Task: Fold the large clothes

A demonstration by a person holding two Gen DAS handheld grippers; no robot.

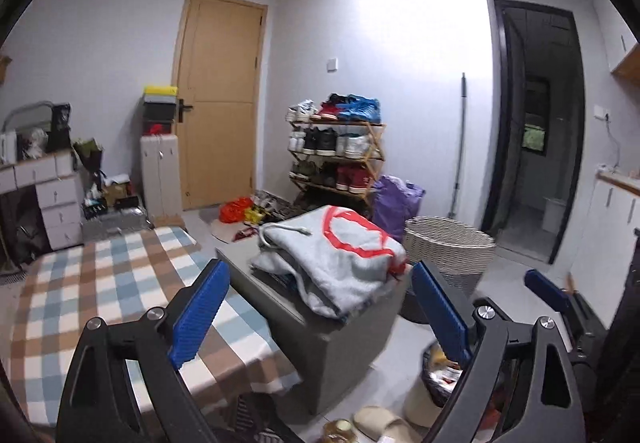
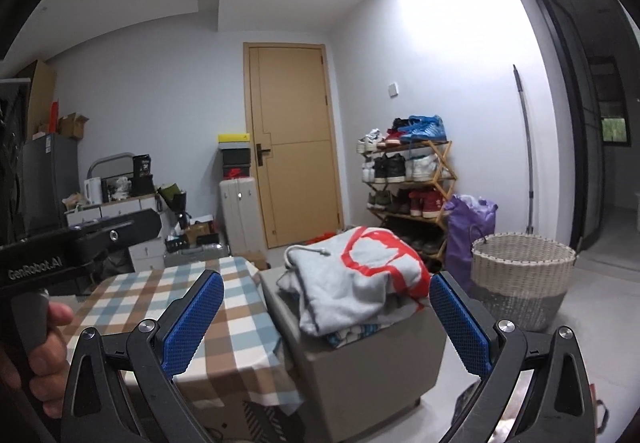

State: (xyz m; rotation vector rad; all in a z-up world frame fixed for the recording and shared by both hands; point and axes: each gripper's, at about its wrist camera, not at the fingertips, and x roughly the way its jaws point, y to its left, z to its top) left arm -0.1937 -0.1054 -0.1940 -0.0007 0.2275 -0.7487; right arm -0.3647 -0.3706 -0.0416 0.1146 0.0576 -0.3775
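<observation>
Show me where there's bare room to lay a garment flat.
The checked tablecloth is bare, bordered by the grey ottoman. The ottoman's top is crowded with the grey hoodie piled on other clothes. Floor by the wicker basket is clear.

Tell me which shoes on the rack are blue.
The pair on the top shelf, right end, beside the red pair. The shoes on the lower shelves of the rack are white, black, dark or red.

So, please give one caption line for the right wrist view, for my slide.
Open right gripper facing a folded grey sweatshirt on a grey box, beside a checked cloth.
</observation>
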